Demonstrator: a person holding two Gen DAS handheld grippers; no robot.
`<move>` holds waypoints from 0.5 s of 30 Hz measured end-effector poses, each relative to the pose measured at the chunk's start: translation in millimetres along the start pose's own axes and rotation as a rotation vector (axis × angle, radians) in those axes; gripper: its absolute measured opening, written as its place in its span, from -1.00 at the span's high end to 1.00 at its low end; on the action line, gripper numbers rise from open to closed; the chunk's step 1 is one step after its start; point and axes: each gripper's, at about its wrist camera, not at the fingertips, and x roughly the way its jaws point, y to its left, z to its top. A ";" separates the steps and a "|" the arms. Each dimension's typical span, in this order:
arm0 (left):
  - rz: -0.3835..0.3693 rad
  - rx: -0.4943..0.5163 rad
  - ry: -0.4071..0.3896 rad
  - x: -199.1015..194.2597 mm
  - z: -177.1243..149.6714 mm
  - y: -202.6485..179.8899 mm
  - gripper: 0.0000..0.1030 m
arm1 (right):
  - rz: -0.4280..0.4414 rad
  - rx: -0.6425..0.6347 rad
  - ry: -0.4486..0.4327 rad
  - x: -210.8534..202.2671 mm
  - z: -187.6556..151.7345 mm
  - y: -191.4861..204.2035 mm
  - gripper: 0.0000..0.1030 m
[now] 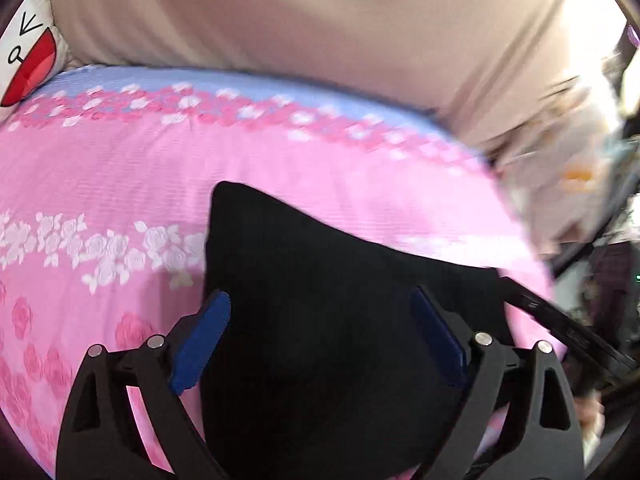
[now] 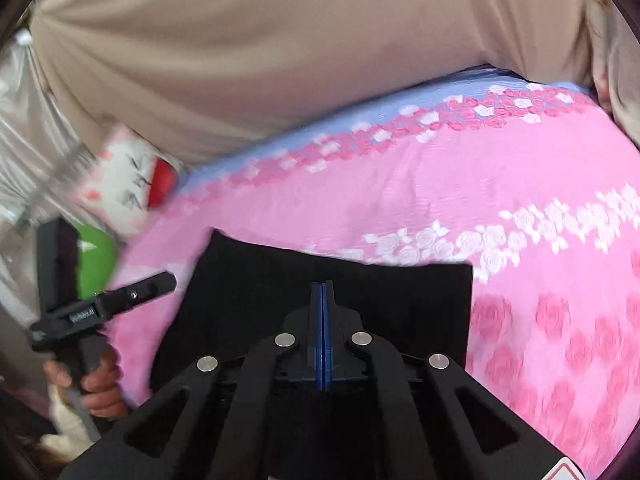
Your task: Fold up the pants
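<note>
- Left wrist view: left gripper (image 1: 320, 320), jaws spread wide with blue pads (image 1: 200, 344) apart, above the black pants (image 1: 320, 300) lying folded on a pink floral bedsheet (image 1: 120, 184).
- Right wrist view: right gripper (image 2: 323, 292), jaws pressed together with nothing visible between them, over the pants (image 2: 248, 280); a hand (image 2: 100, 384) holds the left gripper (image 2: 116, 300) at the bedsheet's (image 2: 480, 184) edge.
</note>
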 end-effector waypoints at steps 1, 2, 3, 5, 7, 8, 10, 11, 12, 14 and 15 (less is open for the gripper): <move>0.102 -0.003 0.025 19.7 2.2 5.7 -0.66 | -0.037 0.004 0.023 11.8 1.1 -7.4 1.00; 0.144 -0.012 0.049 40.3 2.3 16.4 -0.72 | -0.054 0.039 0.050 28.9 3.0 -21.9 1.00; 0.104 -0.037 0.076 51.2 1.1 25.0 -0.75 | -0.038 0.089 0.054 41.2 3.5 -38.8 1.00; 0.041 -0.125 0.082 52.5 1.3 40.2 -0.78 | 0.023 0.153 0.056 38.2 3.3 -56.8 1.00; 0.064 -0.099 0.057 44.8 1.0 35.5 -0.78 | -0.008 0.122 0.029 20.3 5.3 -41.2 1.00; 0.074 -0.092 0.044 42.0 -0.4 33.4 -0.78 | -0.014 0.097 0.014 13.8 6.3 -30.5 0.95; 0.108 -0.061 0.003 32.3 -5.1 26.9 -0.78 | -0.018 0.052 -0.024 -0.5 0.1 -14.5 0.94; 0.135 -0.045 -0.015 32.1 -7.2 24.8 -0.79 | -0.046 0.044 -0.011 4.5 -4.9 -13.8 0.94; 0.137 -0.039 -0.011 32.9 -5.2 24.6 -0.79 | -0.104 0.028 0.033 19.9 -11.8 -18.3 1.00; 0.123 -0.056 0.012 35.4 -4.7 26.9 -0.79 | -0.101 0.044 0.017 23.8 -14.4 -24.4 1.00; 0.119 -0.053 0.007 27.9 -4.2 25.8 -0.76 | -0.092 0.076 0.027 12.6 -12.7 -23.1 0.97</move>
